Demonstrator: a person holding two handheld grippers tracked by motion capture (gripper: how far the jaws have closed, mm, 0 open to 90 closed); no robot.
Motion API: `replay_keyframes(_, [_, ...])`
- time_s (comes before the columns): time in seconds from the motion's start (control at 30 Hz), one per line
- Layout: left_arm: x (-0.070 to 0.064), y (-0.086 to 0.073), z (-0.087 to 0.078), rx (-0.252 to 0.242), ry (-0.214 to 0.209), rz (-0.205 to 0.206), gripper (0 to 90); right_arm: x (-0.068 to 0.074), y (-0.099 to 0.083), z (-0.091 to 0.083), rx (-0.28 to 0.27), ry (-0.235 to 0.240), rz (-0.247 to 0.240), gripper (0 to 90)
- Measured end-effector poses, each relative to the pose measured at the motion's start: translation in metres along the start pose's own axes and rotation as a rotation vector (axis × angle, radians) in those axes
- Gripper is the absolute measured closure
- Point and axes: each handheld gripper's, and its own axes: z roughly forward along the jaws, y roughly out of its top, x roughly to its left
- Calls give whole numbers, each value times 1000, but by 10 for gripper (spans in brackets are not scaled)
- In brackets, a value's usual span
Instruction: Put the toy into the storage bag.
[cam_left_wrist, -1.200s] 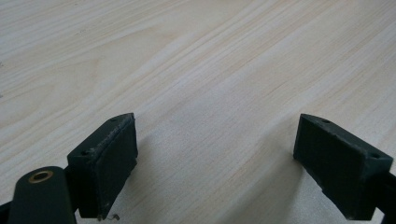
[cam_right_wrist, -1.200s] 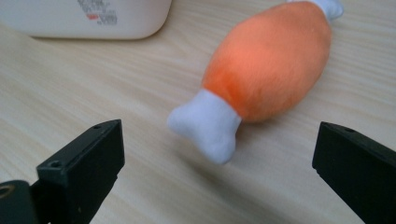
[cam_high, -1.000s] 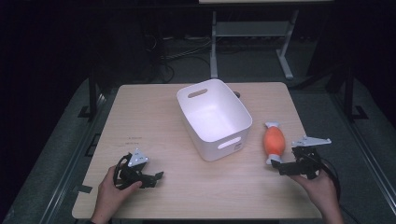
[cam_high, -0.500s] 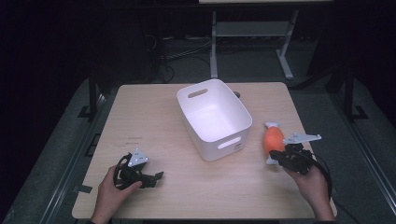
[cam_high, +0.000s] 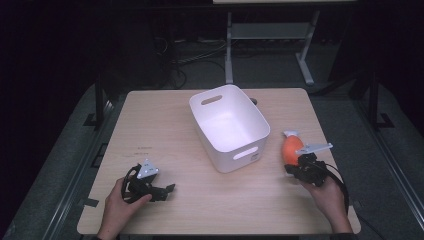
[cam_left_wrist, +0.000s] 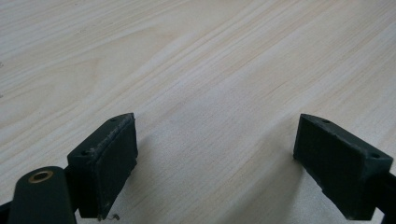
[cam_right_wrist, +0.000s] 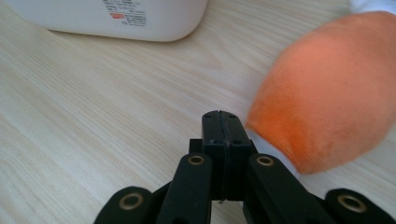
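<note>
My right gripper (cam_right_wrist: 219, 122) — jaws pressed together, empty — sits just beside the orange plush toy (cam_right_wrist: 327, 88) near the table's (cam_high: 165, 120) right edge. The white bin (cam_high: 227, 125) stands mid-table; my left gripper (cam_left_wrist: 215, 158) rests wide open.

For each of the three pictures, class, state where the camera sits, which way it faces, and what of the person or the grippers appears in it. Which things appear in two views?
High view: above the person's side, facing forward and down on the table; both hands hold grippers.
Left gripper view: on the left gripper, facing bare tabletop; jaws wide apart.
Right gripper view: on the right gripper, jaws together beside the orange plush toy.
Shared: toy and white bin, high and right gripper views.
</note>
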Motion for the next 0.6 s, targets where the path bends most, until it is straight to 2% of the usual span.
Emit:
replay_keyframes(0.4, [0,0,0,0,0,0,127,-21,-9,-11,12,-46,29,899])
replay_keyframes(0.6, [0,0,0,0,0,-1,127,-29,-12,-15,4,-45,27,898])
